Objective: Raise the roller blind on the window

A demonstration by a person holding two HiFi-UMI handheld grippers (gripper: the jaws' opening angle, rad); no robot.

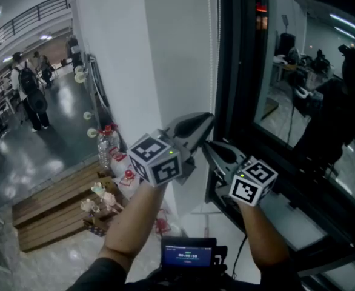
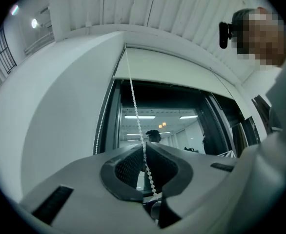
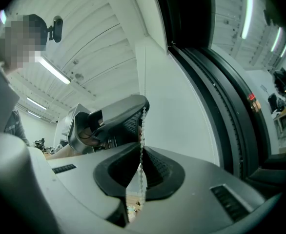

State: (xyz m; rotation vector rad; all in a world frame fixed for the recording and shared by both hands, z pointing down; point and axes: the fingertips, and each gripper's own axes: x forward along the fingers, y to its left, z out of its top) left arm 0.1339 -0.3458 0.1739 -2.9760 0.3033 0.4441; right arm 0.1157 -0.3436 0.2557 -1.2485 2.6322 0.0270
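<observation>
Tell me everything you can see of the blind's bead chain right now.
The bead chain is a thin string of small white beads, plastic by the look. It runs taut from the left end of the roller blind, which is mostly raised, down into the left gripper, which is shut on it. Just below, the right gripper pinches it too, and it hangs on beneath. A second run hangs beside the window frame.

Left gripper view: chain (image 2: 134,106) lower end hidden behind jaws. Right gripper view: its top lost behind left gripper (image 3: 142,108). Head view: chain too thin to trace btwn jaws; screen (image 1: 188,254) txt too small to read; both forearms (image 1: 129,223) cut off at btm edge.
</observation>
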